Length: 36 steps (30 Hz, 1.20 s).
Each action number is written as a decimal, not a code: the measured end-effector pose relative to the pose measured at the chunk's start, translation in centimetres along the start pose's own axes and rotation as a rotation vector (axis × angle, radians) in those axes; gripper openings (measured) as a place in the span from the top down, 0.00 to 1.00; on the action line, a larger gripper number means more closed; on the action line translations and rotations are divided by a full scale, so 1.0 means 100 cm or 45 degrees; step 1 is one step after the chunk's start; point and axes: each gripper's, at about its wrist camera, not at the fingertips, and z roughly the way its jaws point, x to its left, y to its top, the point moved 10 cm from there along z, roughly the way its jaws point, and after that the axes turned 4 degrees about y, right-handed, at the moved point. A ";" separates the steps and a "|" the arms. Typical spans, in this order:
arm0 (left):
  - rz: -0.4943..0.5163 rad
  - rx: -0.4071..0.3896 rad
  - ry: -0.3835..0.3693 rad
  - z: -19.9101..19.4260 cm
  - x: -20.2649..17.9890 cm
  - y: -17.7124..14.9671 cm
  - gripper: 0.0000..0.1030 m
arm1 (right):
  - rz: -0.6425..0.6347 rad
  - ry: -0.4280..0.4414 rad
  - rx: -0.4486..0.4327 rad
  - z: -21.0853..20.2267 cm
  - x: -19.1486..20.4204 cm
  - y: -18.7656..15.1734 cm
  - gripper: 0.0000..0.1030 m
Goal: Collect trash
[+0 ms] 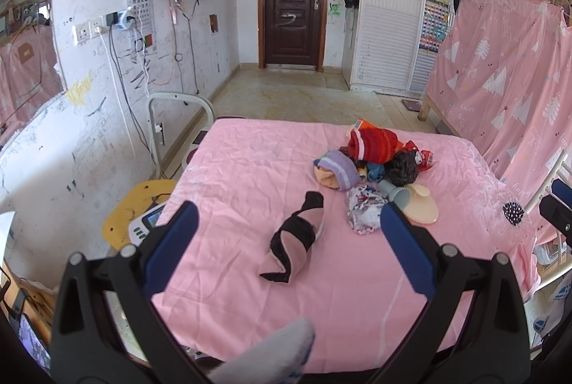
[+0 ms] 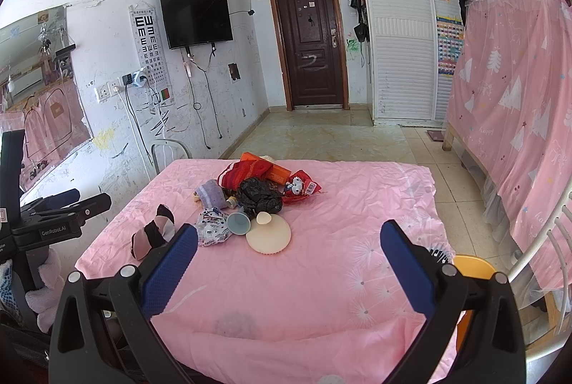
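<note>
A heap of items lies on the pink-covered table [image 1: 250,176]: a crumpled white printed wrapper [image 1: 363,210], a black plastic bag [image 1: 405,166], a red snack packet [image 1: 425,157], an orange box [image 2: 277,171], red knit cloth [image 1: 375,142], a purple sock [image 1: 338,169], a grey-blue cup [image 1: 395,194] and a cream round brush [image 1: 423,205]. A black-and-pink sock [image 1: 296,237] lies apart, nearer me. My left gripper [image 1: 287,234] is open and empty above that sock. My right gripper [image 2: 287,250] is open and empty, short of the brush [image 2: 268,237]. The wrapper also shows in the right wrist view [image 2: 212,226].
A yellow stool [image 1: 136,205] with a small device stands left of the table. A white metal chair frame [image 1: 178,119] stands by the scribbled wall. A pink-curtained bed [image 2: 514,119] is on the right. Tiled floor leads to a dark door [image 2: 309,44].
</note>
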 end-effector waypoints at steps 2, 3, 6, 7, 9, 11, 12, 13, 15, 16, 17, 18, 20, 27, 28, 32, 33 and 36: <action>0.000 0.003 -0.001 0.000 -0.001 -0.001 0.06 | 0.000 0.002 0.003 0.001 0.001 0.000 0.10; 0.000 0.004 -0.001 0.000 -0.001 -0.001 0.06 | 0.001 0.002 0.006 0.001 0.001 0.000 0.10; 0.000 0.010 0.000 -0.001 0.000 -0.001 0.06 | 0.001 0.005 0.015 0.005 0.002 0.000 0.10; -0.001 0.013 0.001 -0.003 0.007 0.002 0.06 | 0.002 0.006 0.018 0.007 0.002 0.000 0.10; -0.003 0.025 -0.002 0.000 0.008 0.002 0.06 | 0.002 0.011 0.025 0.011 0.003 0.000 0.10; -0.003 0.047 -0.005 0.006 0.008 0.000 0.06 | -0.001 0.020 0.037 0.016 0.005 0.001 0.10; -0.003 0.060 -0.009 0.009 0.008 -0.002 0.06 | -0.005 0.031 0.044 0.019 0.007 0.001 0.10; -0.002 0.070 -0.012 0.013 0.008 -0.004 0.06 | -0.010 0.039 0.049 0.022 0.009 0.001 0.10; -0.001 0.107 -0.021 0.025 0.011 -0.011 0.06 | -0.033 0.059 0.071 0.031 0.017 0.000 0.10; -0.002 0.120 -0.026 0.029 0.011 -0.013 0.06 | -0.043 0.067 0.084 0.035 0.020 -0.001 0.10; -0.006 0.150 -0.035 0.036 0.012 -0.018 0.06 | -0.052 0.078 0.101 0.042 0.024 -0.002 0.10; -0.009 0.175 -0.042 0.043 0.012 -0.022 0.06 | -0.060 0.087 0.116 0.048 0.027 -0.003 0.10; -0.008 0.214 -0.051 0.054 0.012 -0.029 0.06 | -0.073 0.104 0.141 0.059 0.033 -0.004 0.10; 0.030 0.315 -0.092 0.089 0.001 -0.041 0.06 | -0.072 0.118 0.251 0.102 0.037 -0.013 0.10; 0.037 0.325 -0.092 0.092 0.000 -0.042 0.06 | -0.063 0.106 0.275 0.110 0.033 -0.016 0.10; 0.073 0.364 -0.090 0.109 -0.005 -0.046 0.06 | -0.035 0.065 0.342 0.133 0.017 -0.027 0.10; 0.079 0.374 -0.091 0.113 -0.006 -0.047 0.09 | -0.031 0.059 0.355 0.136 0.013 -0.029 0.10; 0.092 0.407 -0.097 0.123 -0.008 -0.051 0.17 | -0.024 0.053 0.402 0.152 0.006 -0.036 0.10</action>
